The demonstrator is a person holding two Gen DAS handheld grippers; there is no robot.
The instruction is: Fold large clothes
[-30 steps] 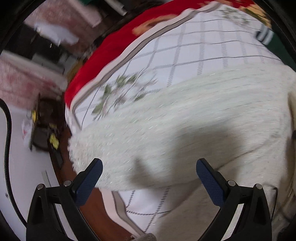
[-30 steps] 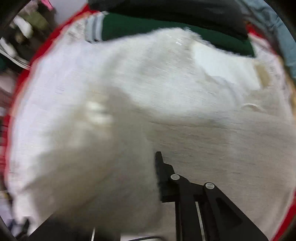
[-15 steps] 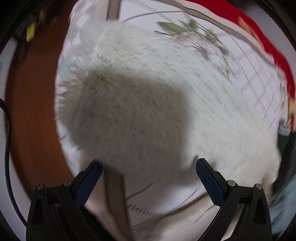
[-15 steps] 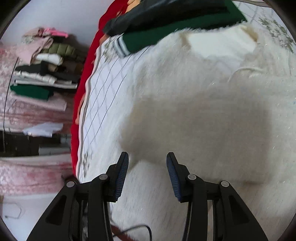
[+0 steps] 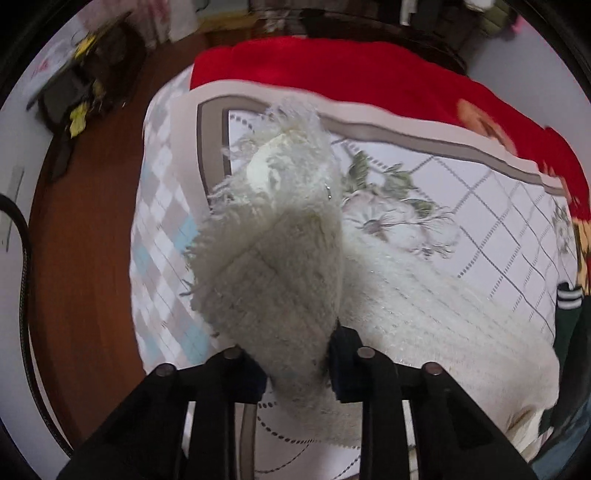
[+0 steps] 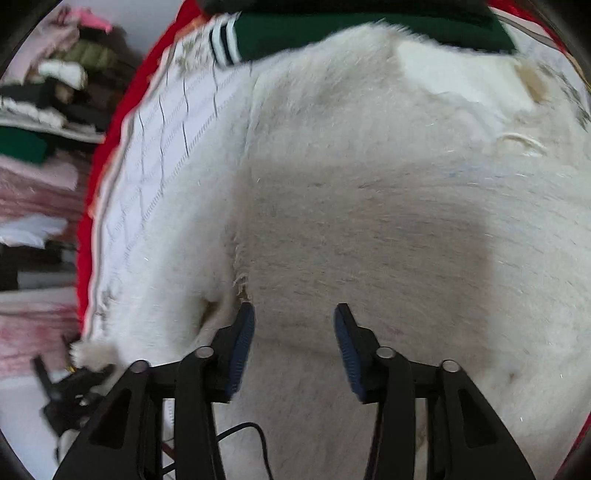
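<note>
White quilted bedding (image 5: pixel 491 225) with a grey grid, flower prints and a grey border covers the bed, and a red blanket (image 5: pixel 332 70) lies along its far edge; brown wooden floor (image 5: pixel 85 229) shows beyond the bed corner in the left wrist view, and stacked clothes (image 6: pixel 40 110) sit on shelves at the left of the right wrist view.

A fluffy white sweater (image 6: pixel 369 192) lies spread across the bedding; a dark green garment (image 6: pixel 369 33) with white-striped cuff lies at the sweater's far edge, touching or overlapping it.

The left gripper (image 5: pixel 295 369) is clamped on a fringed end of the sweater (image 5: pixel 273 258), which is lifted off the bed and stands up in front of the camera, hiding both pads; the rest of the garment trails off to the right over the bedding.

The right gripper (image 6: pixel 293 343) hovers over the sweater's body with its blue-padded fingers (image 6: pixel 240 343) apart, nothing between them; its shadow falls on the fabric just ahead.
</note>
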